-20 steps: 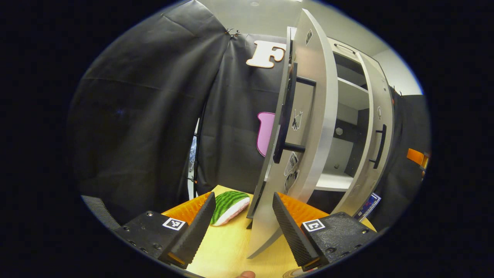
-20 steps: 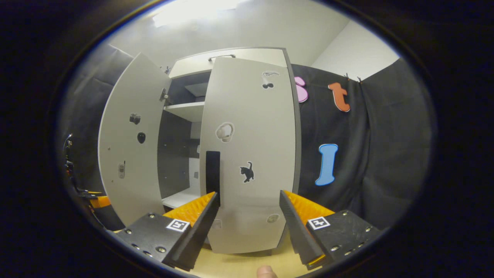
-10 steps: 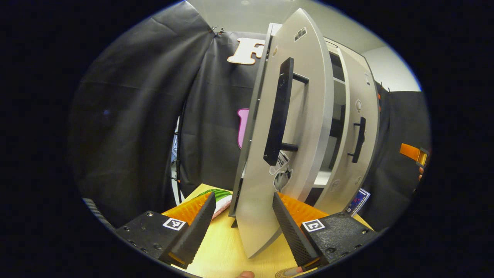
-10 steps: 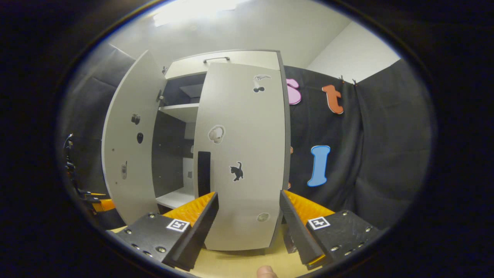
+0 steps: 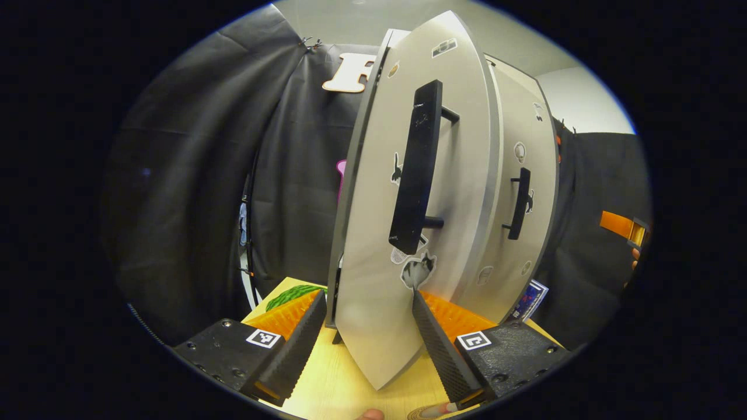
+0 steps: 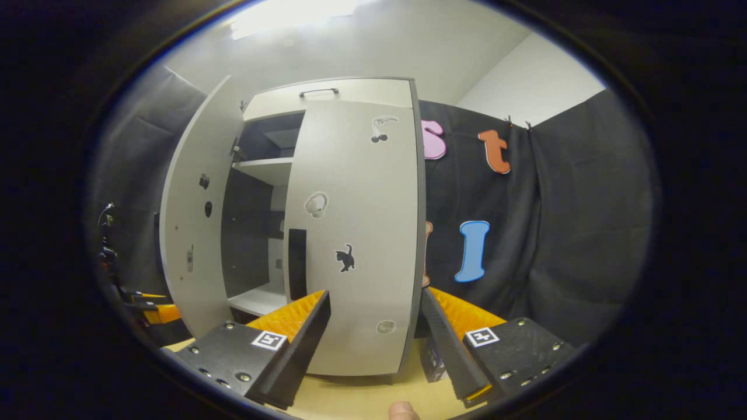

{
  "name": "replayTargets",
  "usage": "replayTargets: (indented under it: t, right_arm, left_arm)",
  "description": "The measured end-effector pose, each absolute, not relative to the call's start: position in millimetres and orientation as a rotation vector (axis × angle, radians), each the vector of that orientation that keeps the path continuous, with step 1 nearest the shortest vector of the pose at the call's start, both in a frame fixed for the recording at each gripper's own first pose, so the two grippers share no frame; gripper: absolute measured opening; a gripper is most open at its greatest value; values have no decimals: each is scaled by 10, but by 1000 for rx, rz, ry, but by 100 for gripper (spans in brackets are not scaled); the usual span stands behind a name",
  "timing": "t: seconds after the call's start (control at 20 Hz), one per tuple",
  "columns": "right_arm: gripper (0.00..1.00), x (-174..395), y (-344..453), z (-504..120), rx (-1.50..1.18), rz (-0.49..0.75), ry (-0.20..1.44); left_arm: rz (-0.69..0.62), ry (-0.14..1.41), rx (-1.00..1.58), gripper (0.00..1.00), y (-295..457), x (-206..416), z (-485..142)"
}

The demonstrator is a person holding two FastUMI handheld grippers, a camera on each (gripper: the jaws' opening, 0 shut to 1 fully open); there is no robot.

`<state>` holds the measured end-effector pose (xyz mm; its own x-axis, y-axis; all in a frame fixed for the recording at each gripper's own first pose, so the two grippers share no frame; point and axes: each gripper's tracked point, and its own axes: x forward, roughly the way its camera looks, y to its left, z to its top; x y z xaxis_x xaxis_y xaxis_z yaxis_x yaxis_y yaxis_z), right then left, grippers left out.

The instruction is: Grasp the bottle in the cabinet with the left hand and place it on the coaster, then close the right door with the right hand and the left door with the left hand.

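Observation:
The cabinet's left door [image 5: 373,245] stands close in front of me, part open, with its black handle [image 5: 417,169] facing me. My left gripper [image 5: 367,344] is open, and the door's lower corner sits between its fingers. Behind it the right door [image 5: 513,175] looks almost closed. In the right gripper view the right door [image 6: 356,233] stands just ahead of my open right gripper [image 6: 373,338], which holds nothing. The left door [image 6: 192,233] is ajar there, and a gap shows the dark interior and a shelf [image 6: 262,169]. A coaster's rim [image 5: 429,413] peeks in at the bottom edge.
The cabinet stands on a light wooden table [image 5: 344,379]. A green striped item [image 5: 295,294] lies left of the cabinet's foot, and a blue box [image 5: 528,300] leans at its right. The other gripper [image 5: 621,227] shows far right. Black cloth walls surround the booth.
The left door has swung toward closing, its handle now facing my left gripper. The right door has closed a little further and the gap between the doors has narrowed.

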<state>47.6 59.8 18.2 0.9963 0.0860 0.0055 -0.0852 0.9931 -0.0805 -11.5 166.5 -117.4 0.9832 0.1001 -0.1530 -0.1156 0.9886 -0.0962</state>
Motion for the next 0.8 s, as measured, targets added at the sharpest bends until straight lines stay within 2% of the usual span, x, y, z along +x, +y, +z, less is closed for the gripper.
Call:
replayTargets:
  t: [0.5,0.55,0.8]
  right_arm:
    - [95,462,403,163,-82,43,-10]
    - [93,448,377,166,-80,38,-9]
    - [95,422,272,155,-76,17,-10]
  left_arm:
    - [-15,170,-115,94,1160,92,-1241]
    - [-30,172,-113,94,1090,107,-1244]
    - [-86,176,-82,94,856,181,-1256]
